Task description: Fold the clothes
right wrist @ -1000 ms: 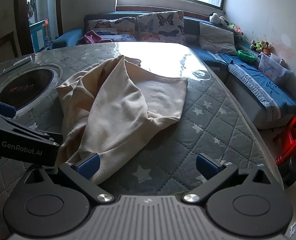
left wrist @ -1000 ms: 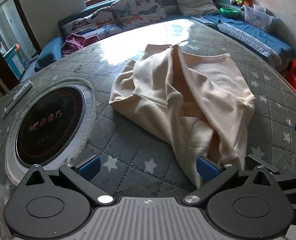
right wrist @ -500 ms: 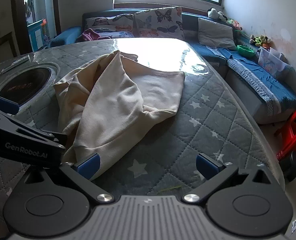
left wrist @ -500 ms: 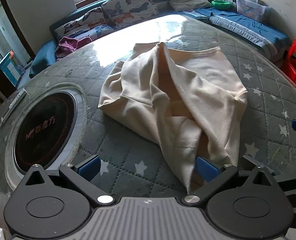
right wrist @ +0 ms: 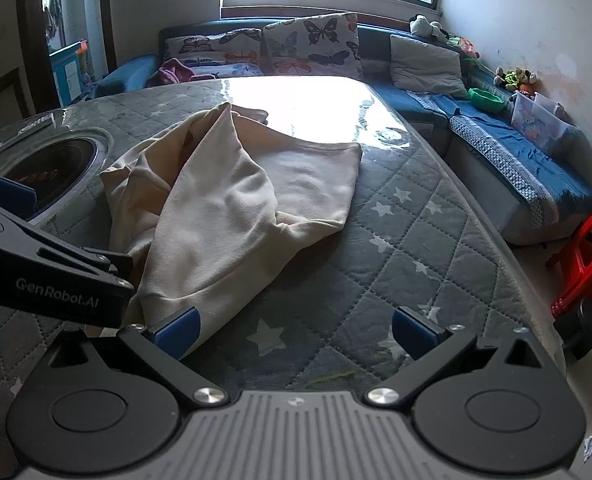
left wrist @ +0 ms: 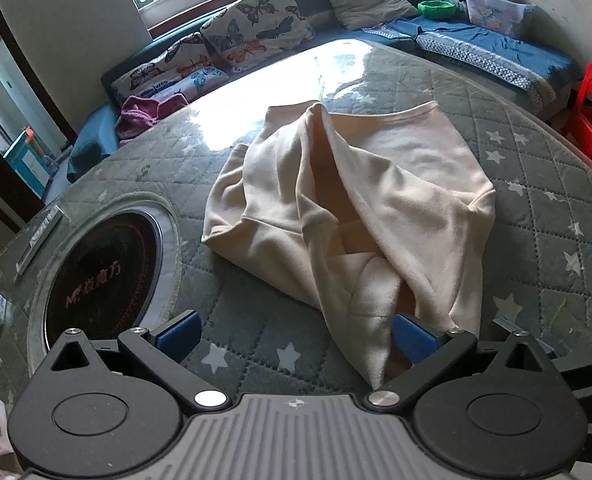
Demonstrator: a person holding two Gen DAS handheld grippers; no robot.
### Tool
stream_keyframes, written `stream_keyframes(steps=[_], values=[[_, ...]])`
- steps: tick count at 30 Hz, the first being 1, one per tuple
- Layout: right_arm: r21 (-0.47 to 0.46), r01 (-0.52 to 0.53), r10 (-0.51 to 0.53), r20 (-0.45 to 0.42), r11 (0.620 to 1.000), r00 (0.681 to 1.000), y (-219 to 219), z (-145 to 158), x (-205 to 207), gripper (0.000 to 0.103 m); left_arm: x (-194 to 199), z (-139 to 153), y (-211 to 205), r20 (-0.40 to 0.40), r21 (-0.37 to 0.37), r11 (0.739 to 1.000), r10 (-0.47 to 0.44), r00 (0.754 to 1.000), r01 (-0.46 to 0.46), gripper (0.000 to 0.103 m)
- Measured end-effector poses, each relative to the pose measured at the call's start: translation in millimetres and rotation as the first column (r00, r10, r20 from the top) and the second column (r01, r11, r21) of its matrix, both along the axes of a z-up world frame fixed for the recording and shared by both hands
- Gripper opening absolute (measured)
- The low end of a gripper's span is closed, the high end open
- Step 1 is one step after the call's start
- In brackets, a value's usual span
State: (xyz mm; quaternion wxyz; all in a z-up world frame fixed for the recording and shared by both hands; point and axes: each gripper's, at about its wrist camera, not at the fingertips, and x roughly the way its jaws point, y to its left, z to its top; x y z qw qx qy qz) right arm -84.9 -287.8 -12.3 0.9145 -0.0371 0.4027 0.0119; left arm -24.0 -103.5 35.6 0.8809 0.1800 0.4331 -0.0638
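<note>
My left gripper is spread wide, and the cream garment lies rumpled on the quilted table from 12 to 2 o'clock, its near corner draping against my right pad. My right gripper is wide too, the garment at 10 o'clock touching its left pad.

A cream garment is seen on a grey quilted cover patterned with white stars. A black disc with reddish lettering is ringed in white near the cover's left edge. Blue pads are carried on black gripper arms. White cushions are printed with butterflies; a red stool and a green bowl are shown.
</note>
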Motion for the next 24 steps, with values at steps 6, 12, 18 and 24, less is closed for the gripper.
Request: stream_keyframes(steps=[6, 12, 18, 24], values=[[0.0, -0.002, 0.002, -0.003, 1.0, 1.0, 0, -1, 1, 0.103, 3, 4, -2, 0.015, -0.005, 1.0, -0.001, 1.0, 0.001, 0.103], [0.005, -0.002, 0.002, -0.009, 1.0, 1.0, 0, -2, 3, 0.103, 8, 7, -9, 0.028, -0.007, 1.0, -0.013, 1.0, 0.013, 0.103], [0.011, -0.001, 0.002, -0.019, 1.0, 1.0, -1, -4, 6, 0.103, 11, 9, -18, 0.036, -0.008, 0.999, -0.036, 0.999, 0.036, 0.103], [0.018, -0.002, 0.002, -0.024, 1.0, 1.0, -3, -5, 8, 0.103, 16, 12, -25, 0.041, -0.029, 0.998, -0.053, 0.998, 0.055, 0.103]])
